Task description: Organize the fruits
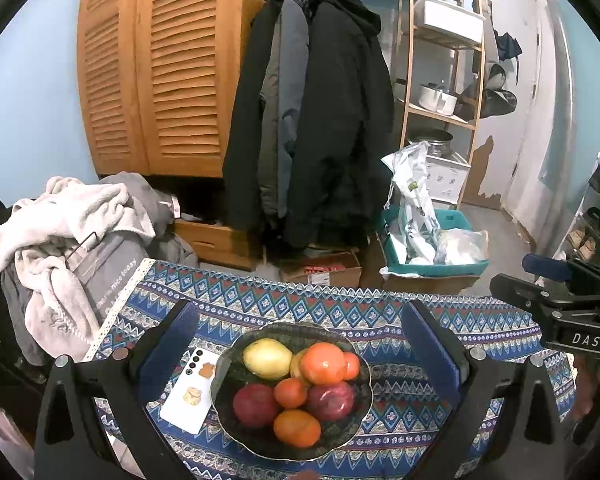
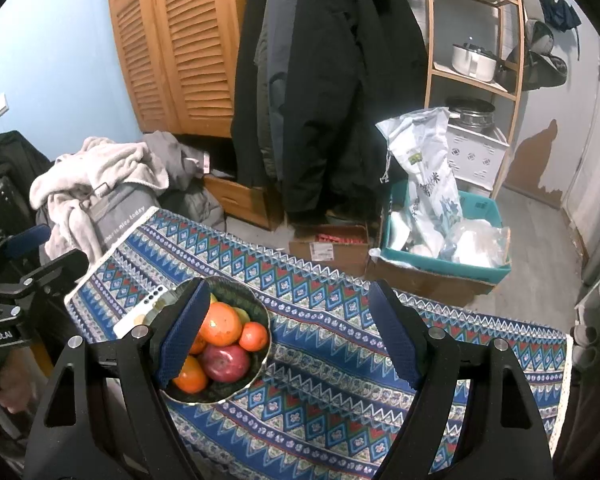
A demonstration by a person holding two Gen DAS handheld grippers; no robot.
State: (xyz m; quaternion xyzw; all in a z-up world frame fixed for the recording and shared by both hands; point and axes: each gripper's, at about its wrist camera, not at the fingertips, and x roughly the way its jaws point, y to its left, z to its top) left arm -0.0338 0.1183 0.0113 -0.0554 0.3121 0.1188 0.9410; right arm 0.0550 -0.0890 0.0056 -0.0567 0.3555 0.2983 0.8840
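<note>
Sitting on the patterned tablecloth [image 1: 380, 312], the dark scalloped bowl [image 1: 364, 396] is holding your fruit: a yellow mango [image 1: 267, 358] lying lengthwise left to right, oranges and two red apples. You're holding both the left gripper [image 1: 300, 344] and right gripper [image 2: 290, 336] with fingers apart, gripping nothing.

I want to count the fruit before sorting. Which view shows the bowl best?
The left wrist view: the bowl sits whole between the open fingers. In the right wrist view, the right gripper's finger hides the bowl's left part.
</note>
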